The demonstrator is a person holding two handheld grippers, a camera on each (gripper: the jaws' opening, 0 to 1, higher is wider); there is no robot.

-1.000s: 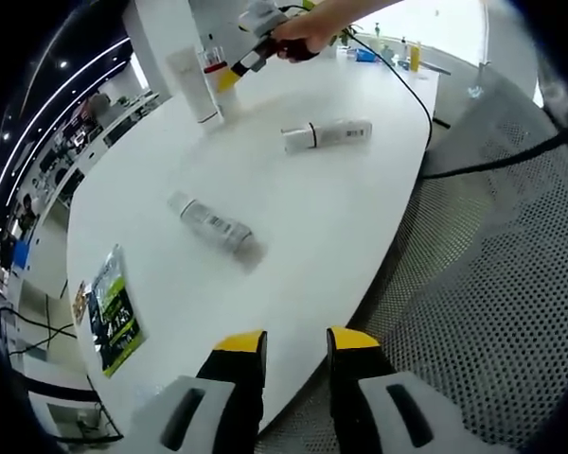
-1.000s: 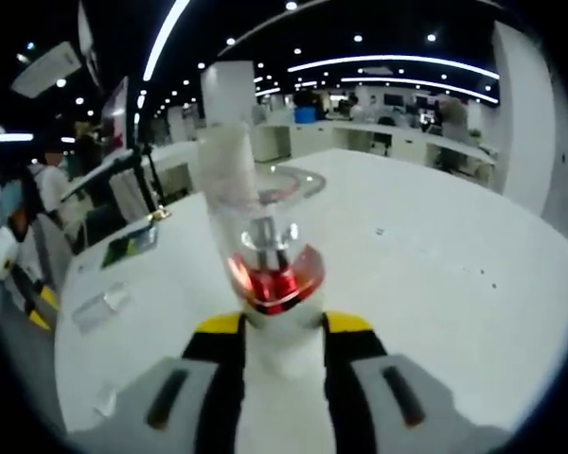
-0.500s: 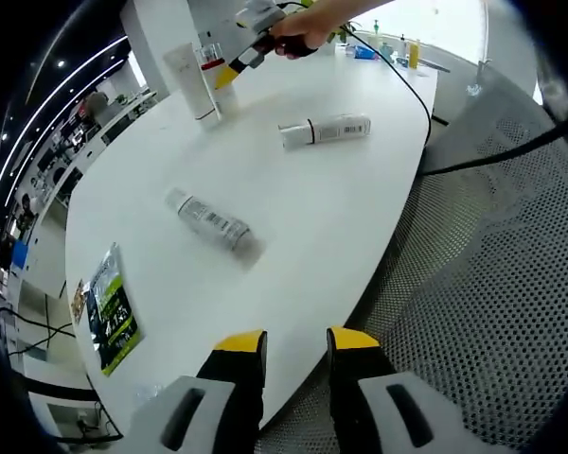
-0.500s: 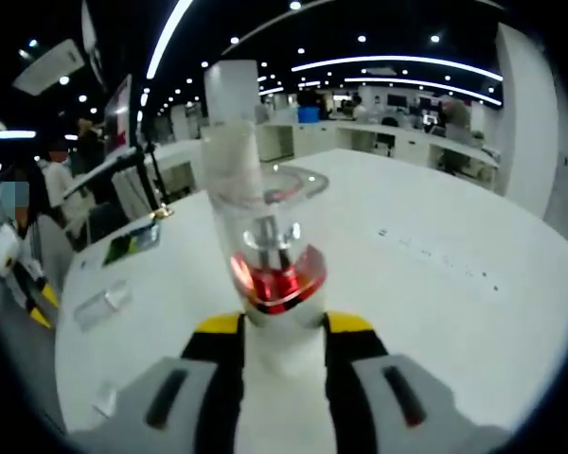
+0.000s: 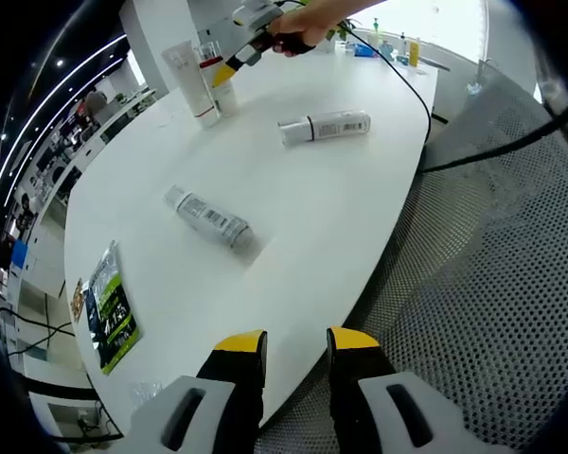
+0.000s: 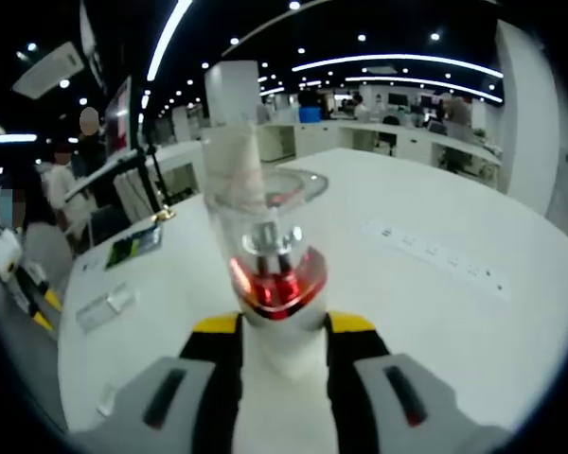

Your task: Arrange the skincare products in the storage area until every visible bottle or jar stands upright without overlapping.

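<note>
My left gripper (image 5: 289,352) hangs open over the near table edge, nothing between its jaws. On the white table (image 5: 293,218) a clear bottle with a printed label (image 5: 208,218) lies on its side. Farther off lies a white tube with a black band (image 5: 324,128). At the far end a white tube (image 5: 187,80) stands upright. Right beside it is a pump bottle with a red ring (image 5: 218,83), gripped by my right gripper (image 5: 235,64), held in a hand (image 5: 303,24). Up close, my right gripper (image 6: 273,326) is shut on that pump bottle (image 6: 273,270), with the upright tube (image 6: 229,161) just behind.
A green packet (image 5: 109,307) lies near the table's left edge, also the green packet (image 6: 133,244) beyond the lying bottle (image 6: 104,307). A black cable (image 5: 407,90) crosses the table's far right. A perforated grey chair (image 5: 492,284) stands alongside. Sockets (image 6: 435,255) are set in the tabletop.
The right gripper and its pump bottle have shifted slightly farther along the table, staying next to the upright tube. The left gripper and the lying products have not moved.
</note>
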